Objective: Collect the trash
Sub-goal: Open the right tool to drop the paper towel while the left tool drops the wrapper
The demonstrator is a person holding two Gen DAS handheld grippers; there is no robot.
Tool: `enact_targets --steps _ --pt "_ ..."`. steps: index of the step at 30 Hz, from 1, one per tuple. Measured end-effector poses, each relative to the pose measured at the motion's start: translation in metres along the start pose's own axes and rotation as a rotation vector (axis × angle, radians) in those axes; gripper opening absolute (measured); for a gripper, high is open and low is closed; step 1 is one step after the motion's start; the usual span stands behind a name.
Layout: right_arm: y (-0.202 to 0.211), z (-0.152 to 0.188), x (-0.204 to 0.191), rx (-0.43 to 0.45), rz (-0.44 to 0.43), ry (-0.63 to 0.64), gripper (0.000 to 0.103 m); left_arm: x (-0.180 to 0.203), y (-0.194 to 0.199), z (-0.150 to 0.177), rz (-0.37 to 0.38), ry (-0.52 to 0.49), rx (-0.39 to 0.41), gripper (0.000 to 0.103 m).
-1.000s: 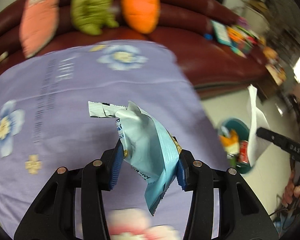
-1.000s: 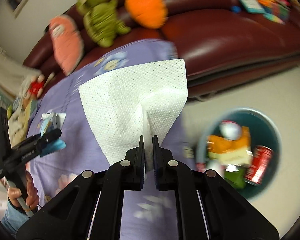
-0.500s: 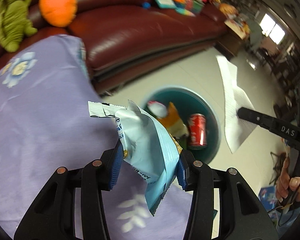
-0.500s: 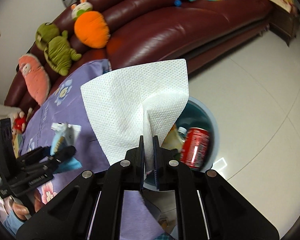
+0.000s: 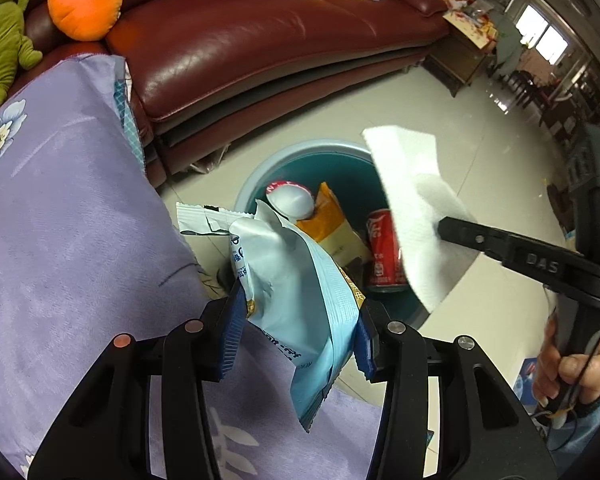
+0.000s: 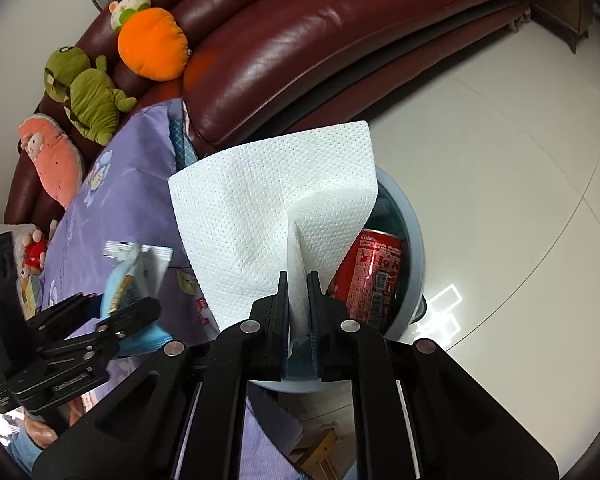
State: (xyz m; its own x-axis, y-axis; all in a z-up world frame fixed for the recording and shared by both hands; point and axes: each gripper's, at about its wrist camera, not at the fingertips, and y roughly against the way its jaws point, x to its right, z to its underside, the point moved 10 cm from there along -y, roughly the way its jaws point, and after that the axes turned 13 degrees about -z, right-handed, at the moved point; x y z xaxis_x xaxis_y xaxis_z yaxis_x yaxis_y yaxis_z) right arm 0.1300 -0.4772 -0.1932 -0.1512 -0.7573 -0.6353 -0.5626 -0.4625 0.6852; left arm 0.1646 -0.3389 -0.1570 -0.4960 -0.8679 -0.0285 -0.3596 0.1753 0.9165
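- The step in hand looks like the drop: both pieces of trash are carried and the bin sits on the floor ahead of and below both sets of fingers, already holding a red can, an orange packet and a white cup-like item.
- The left gripper clamps a light blue snack wrapper between its blue pads; the jaws stand part-way apart, held so by the wrapper's bulk. The wrapper's torn top rises beyond the fingertips and its lower corner hangs below them.
- The right gripper has its jaws nearly together, pinching a fold of a white paper towel, which fans out upward past the fingertips.
- From the right wrist view the bin rim shows just beyond the right finger, and the can lies right behind the towel, so the towel seems about over the opening.
- The wrapper looks to be over the bin's near edge, with the purple floral cloth directly under the left fingers; whether it clears the rim I cannot tell.
- Both grippers tilt steeply downward toward the bin, side by side; the person's right hand grips its handle at the left view's edge.
- Next move, in my judgement: carry the left gripper a little further forward over the opening, then part each pair of jaws so the pieces fall in.
- A light towel may drift or cling to a pad.
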Motion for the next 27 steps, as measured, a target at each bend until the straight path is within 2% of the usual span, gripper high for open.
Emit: enact_targets --steps 5,6,7,8,9,11,13,16,27 --pt "-0.03 -0.002 0.008 -0.052 -0.003 -0.019 0.014 -0.004 -0.004 -0.002 0.007 0.009 -0.011 0.047" --pt "-0.034 -0.001 0.01 -0.061 -0.008 -0.029 0.025 -0.004 -0.006 -0.001 0.01 0.01 -0.014 0.047" --pt "-0.036 0.0 0.012 -0.059 -0.011 -0.042 0.048 -0.004 -0.008 -0.001 0.012 0.009 -0.018 0.047" --pt "-0.035 -0.001 0.012 -0.052 -0.008 -0.045 0.056 -0.003 -0.01 -0.001 0.013 0.008 -0.02 0.047" --pt "-0.034 -0.001 0.014 -0.046 -0.005 -0.045 0.058 -0.003 -0.011 -0.001 0.014 0.006 -0.023 0.048" --pt "-0.029 -0.002 0.017 -0.038 -0.002 -0.055 0.059 -0.002 -0.013 0.0 0.019 0.005 -0.028 0.048" --pt "-0.021 -0.002 0.022 -0.025 0.011 -0.068 0.067 0.001 -0.014 0.0 0.025 0.002 -0.03 0.048" --pt "-0.008 -0.002 0.026 -0.001 0.031 -0.077 0.072 0.007 -0.013 0.0 0.031 -0.006 -0.027 0.048" --pt "0.022 0.003 0.028 0.046 0.07 -0.087 0.076 0.025 -0.014 -0.002 0.062 -0.017 -0.026 0.049"
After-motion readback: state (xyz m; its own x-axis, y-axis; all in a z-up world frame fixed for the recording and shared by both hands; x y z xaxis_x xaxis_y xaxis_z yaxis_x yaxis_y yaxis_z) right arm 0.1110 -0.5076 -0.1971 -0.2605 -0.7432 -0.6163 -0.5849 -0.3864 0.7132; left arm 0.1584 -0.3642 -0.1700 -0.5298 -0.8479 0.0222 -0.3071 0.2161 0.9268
